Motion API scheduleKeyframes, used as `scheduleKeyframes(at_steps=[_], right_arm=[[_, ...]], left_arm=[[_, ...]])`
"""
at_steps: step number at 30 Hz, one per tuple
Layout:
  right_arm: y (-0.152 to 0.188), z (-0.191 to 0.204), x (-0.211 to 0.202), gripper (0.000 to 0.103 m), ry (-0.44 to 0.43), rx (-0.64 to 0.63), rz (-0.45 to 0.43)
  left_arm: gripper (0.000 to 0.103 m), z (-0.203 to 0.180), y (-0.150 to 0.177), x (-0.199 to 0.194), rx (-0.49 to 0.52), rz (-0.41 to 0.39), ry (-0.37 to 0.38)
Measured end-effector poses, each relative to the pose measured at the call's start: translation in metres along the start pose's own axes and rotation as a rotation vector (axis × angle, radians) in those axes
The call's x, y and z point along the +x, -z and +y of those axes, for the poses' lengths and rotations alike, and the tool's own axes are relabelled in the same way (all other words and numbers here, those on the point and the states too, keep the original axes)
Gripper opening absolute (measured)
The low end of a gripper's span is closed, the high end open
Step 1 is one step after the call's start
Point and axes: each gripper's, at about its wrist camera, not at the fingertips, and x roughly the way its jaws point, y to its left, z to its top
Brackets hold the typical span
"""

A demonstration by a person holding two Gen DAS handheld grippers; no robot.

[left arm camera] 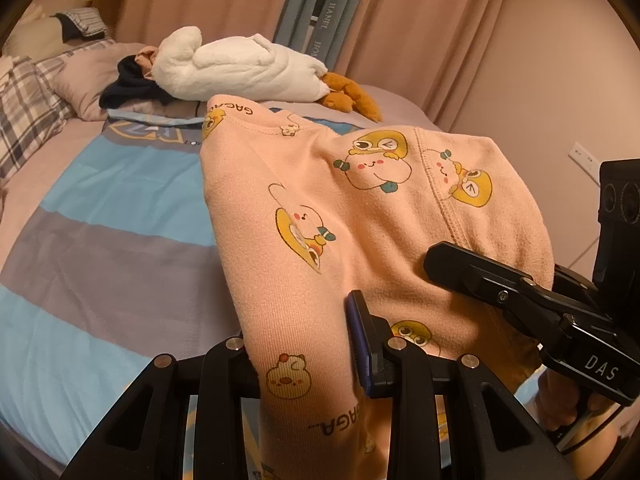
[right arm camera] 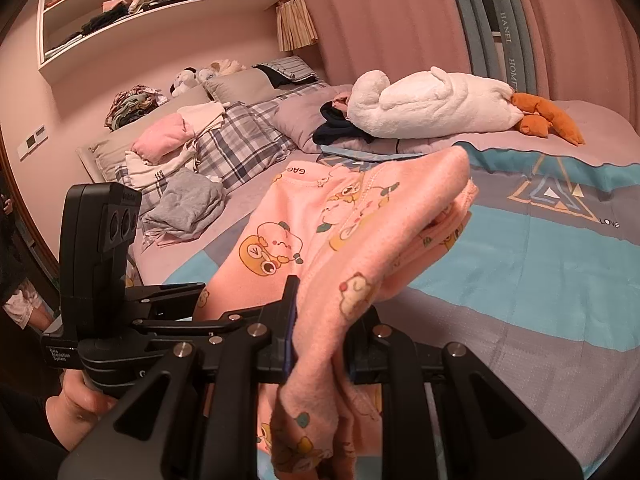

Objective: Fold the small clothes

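Over bed (right arm camera: 520, 280) — both grippers (left arm camera: 304, 364) (right arm camera: 320, 332) clamp pink garment (left arm camera: 360, 216).

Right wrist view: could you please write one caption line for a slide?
Right gripper shut on the pink cartoon-print cotton garment, lifted above the blue-and-grey striped bedspread; left gripper alongside.

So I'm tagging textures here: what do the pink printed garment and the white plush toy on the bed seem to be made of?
The pink printed garment looks like soft matte cotton knit: fine ribbing and stitched seams show, and its inner side in the right wrist view looks fuzzy, perhaps brushed fleece. The white plush toy looks like fluffy synthetic pile, with a deep matte nap.
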Motion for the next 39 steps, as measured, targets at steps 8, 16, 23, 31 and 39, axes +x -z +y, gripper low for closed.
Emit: scheduleKeyframes(at_steps=[8, 16, 23, 31, 39], right_arm=[[-0.001, 0.004, 0.003, 0.019, -0.002, -0.019, 0.004], [-0.006, 0.015, 0.006, 0.019, 0.000, -0.061, -0.001], [-0.011, 0.024, 0.012, 0.019, -0.020, -0.086, -0.003], [-0.016, 0.025, 0.026, 0.019, -0.037, -0.099, 0.013], [-0.021, 0.022, 0.045, 0.019, -0.057, -0.091, 0.033]], left_arm=[[0.031, 0.001, 0.001, -0.003, -0.008, -0.012, -0.006], [0.031, 0.004, 0.001, -0.009, -0.011, -0.036, -0.021], [0.031, 0.012, -0.003, -0.013, -0.022, -0.055, -0.048], [0.031, 0.022, -0.006, -0.006, -0.048, -0.048, -0.057], [0.031, 0.033, -0.007, 0.001, -0.074, -0.036, -0.073]])
